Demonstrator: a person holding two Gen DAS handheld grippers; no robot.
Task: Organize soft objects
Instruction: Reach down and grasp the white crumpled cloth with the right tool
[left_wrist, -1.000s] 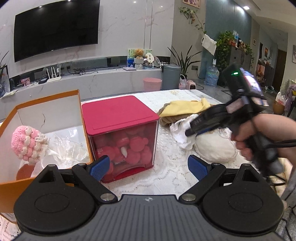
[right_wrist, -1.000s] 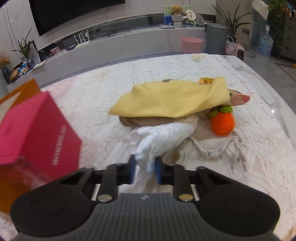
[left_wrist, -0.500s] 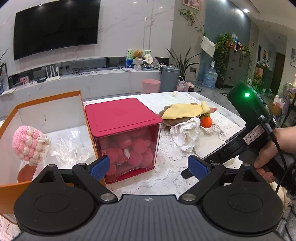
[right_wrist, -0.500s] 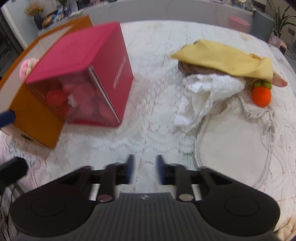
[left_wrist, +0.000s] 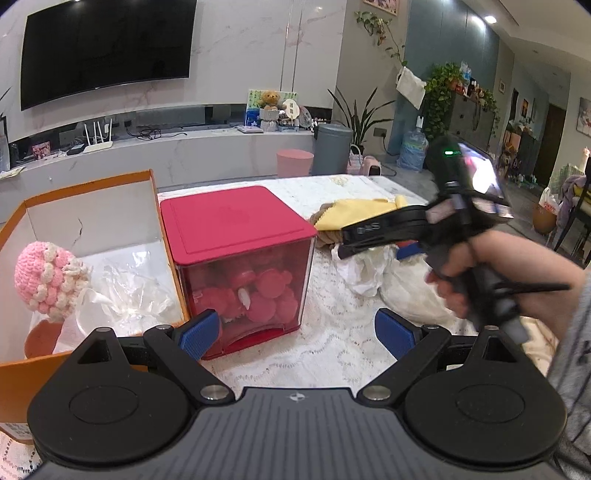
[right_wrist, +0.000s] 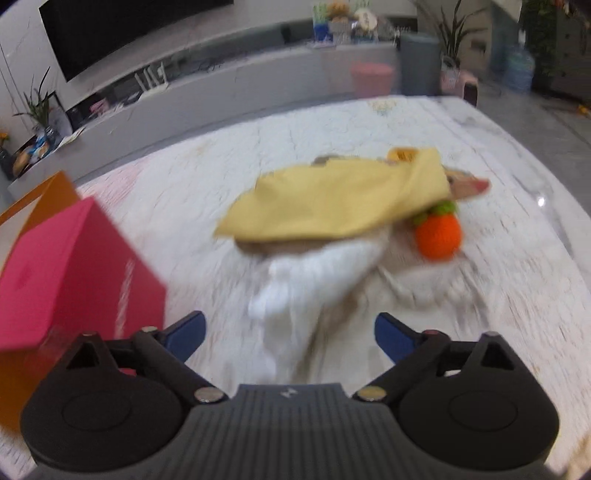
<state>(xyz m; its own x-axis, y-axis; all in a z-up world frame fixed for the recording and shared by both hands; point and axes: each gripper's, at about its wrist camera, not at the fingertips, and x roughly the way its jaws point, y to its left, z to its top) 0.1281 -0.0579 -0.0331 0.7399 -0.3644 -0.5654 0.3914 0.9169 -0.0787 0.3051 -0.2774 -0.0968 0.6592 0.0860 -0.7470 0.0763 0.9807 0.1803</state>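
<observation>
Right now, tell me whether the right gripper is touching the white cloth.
Cannot tell. The blurred right wrist view shows the white cloth lying between the right gripper's opening jaws, pads clear, but lower contact is hidden.

white cloth (right_wrist: 295, 295) motion-blurred, brown item (right_wrist: 465, 184) mostly hidden under yellow cloth (right_wrist: 332, 203)

Little can be read. A short white marking stands on the side of the right gripper's black arm (left_wrist: 373, 229), too small to spell out. Pale lettering runs down the side of the red box (right_wrist: 123, 295), blurred beyond reading.
</observation>
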